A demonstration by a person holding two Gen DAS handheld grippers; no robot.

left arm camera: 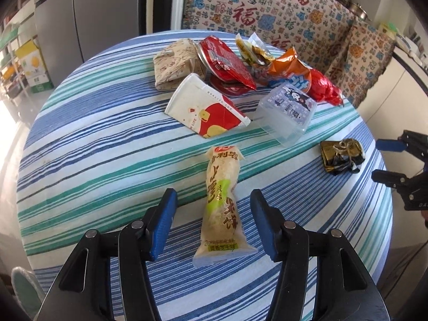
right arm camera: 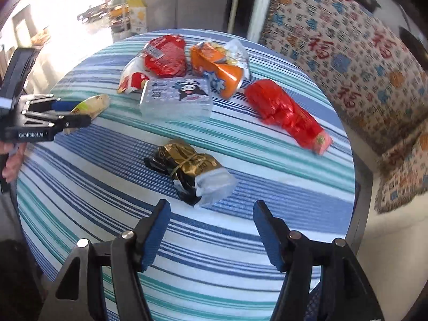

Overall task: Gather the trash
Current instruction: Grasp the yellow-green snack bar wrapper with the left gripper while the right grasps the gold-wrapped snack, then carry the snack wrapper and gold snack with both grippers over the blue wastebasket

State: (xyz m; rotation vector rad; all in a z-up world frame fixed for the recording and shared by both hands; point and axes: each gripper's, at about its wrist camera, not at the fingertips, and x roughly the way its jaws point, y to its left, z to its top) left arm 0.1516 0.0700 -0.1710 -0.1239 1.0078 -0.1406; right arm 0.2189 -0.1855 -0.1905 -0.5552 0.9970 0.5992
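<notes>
- Left gripper (left arm camera: 214, 222) fingers parted, astride the long snack packet (left arm camera: 223, 208) near the worktop's (left arm camera: 80, 160) front edge; close squarely across its middle.
- Right gripper (right arm camera: 211, 230) parted, empty, short of the gold-black wrapper (right arm camera: 187, 168) by the right edge.

"GenRobot.AI" marks the left gripper (right arm camera: 80, 112); "QUALITY CUP" the paper cup (left arm camera: 206, 107).

- Daylight floods in from my left, blowing out the floor beside the round blue-and-green striped tablecloth (left arm camera: 88, 144).
- My right view is motion-smeared, worst on the crumpled red foil wrapper (right arm camera: 283, 112).
- Fisheye bends and darkens every corner.
</notes>
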